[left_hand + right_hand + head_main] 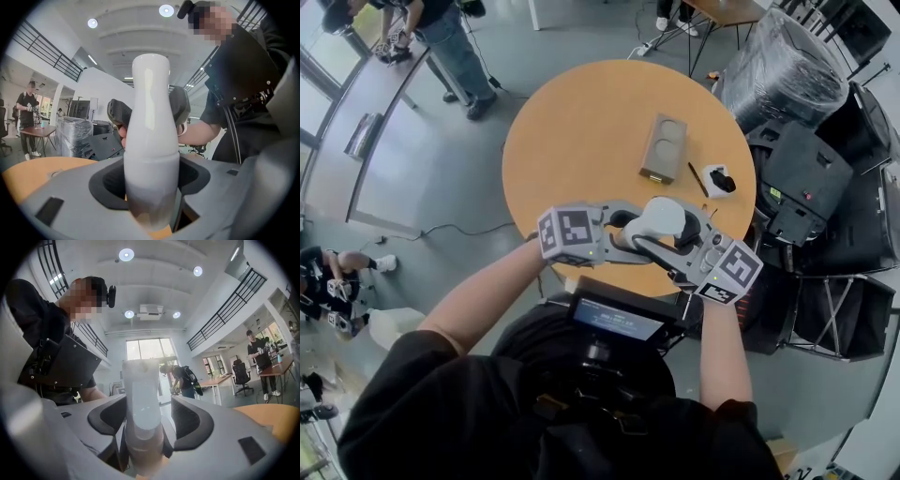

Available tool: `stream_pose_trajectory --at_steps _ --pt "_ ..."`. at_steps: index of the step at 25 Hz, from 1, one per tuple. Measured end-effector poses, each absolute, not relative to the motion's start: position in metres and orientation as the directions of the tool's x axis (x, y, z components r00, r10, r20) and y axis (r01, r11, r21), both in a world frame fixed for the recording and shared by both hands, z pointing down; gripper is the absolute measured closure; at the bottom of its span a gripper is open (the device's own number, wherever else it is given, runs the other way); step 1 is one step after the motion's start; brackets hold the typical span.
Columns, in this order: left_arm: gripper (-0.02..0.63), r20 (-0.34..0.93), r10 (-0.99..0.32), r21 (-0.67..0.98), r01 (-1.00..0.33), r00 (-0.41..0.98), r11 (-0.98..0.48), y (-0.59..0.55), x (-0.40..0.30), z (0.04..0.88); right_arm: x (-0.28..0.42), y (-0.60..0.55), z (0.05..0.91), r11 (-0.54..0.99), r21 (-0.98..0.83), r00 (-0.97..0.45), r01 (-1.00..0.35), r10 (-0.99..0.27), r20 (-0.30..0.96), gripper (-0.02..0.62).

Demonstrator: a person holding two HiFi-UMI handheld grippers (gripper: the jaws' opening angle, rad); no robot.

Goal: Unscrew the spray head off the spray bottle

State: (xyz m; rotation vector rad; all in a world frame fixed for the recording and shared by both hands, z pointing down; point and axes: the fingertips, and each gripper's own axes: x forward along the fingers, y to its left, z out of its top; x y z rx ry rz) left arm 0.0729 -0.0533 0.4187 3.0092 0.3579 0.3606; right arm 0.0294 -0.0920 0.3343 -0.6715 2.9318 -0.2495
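Observation:
A white spray bottle [661, 217] hangs in the air over the near edge of the round orange table [581, 122], between my two grippers. My left gripper [630, 225] comes in from the left and is shut on the bottle's wide body. In the left gripper view the bottle [151, 140] stands between the grey jaws of that gripper [151, 206]. My right gripper [675, 246] comes in from the right. In the right gripper view the bottle's pale, translucent spray-head end [140, 408] sits between the jaws of that gripper [143, 427], which stand open, with a gap at the right pad [192, 423].
On the table lie a tan rectangular block [664, 147], a black pen [697, 178] and a small white and black item [719, 180]. A plastic-wrapped bundle [783, 66] and black cases [811, 178] stand at the right. A person [450, 37] stands at the far left.

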Motion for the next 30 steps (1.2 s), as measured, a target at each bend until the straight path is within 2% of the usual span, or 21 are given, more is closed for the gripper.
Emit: stream_pose_trajectory --at_steps 6,9,10,12,13,20,23,26,30 --pt "0.304 0.226 0.280 0.125 0.257 0.933 -0.958 -0.058 0.068 0.402 0.024 -0.098 0.312 0.900 -0.168 -0.904 -0.402 -0.419 -0.084 0.293" --pt "0.304 0.272 0.272 0.113 0.250 0.923 -0.961 -0.056 0.067 0.396 0.019 -0.096 0.299 0.906 -0.137 -0.907 -0.400 -0.413 -0.079 0.293" --pt "0.304 0.292 0.256 0.100 0.237 0.922 -0.966 -0.056 0.068 0.394 0.017 -0.094 0.295 0.909 -0.122 -0.910 -0.398 -0.408 -0.075 0.304" --pt "0.305 0.310 0.240 0.087 0.224 0.920 -0.971 -0.057 0.068 0.389 0.014 -0.088 0.288 0.920 -0.106 -0.920 -0.377 -0.385 -0.075 0.397" --pt "0.305 0.308 0.248 0.087 0.233 0.919 -0.969 -0.055 0.066 0.387 0.012 -0.085 0.284 0.928 -0.101 -0.927 -0.359 -0.367 -0.080 0.397" --pt "0.305 0.184 0.504 0.196 0.471 0.844 -0.860 -0.012 0.050 0.366 -0.004 -0.049 0.267 0.994 -0.094 -0.989 -0.061 -0.073 -0.129 0.407" --pt "0.304 0.184 0.443 0.184 0.412 0.877 -0.892 -0.019 0.051 0.376 -0.004 -0.057 0.277 0.985 -0.114 -0.985 -0.128 -0.140 -0.100 0.399" --pt "0.304 0.147 0.326 0.169 0.301 0.934 -0.938 -0.042 0.050 0.383 0.007 -0.075 0.284 0.955 -0.137 -0.956 -0.263 -0.277 -0.099 0.330" --pt "0.304 0.147 0.156 0.147 0.134 0.977 -0.980 -0.070 0.049 0.383 0.022 -0.091 0.289 0.904 -0.162 -0.909 -0.395 -0.410 -0.071 0.290"
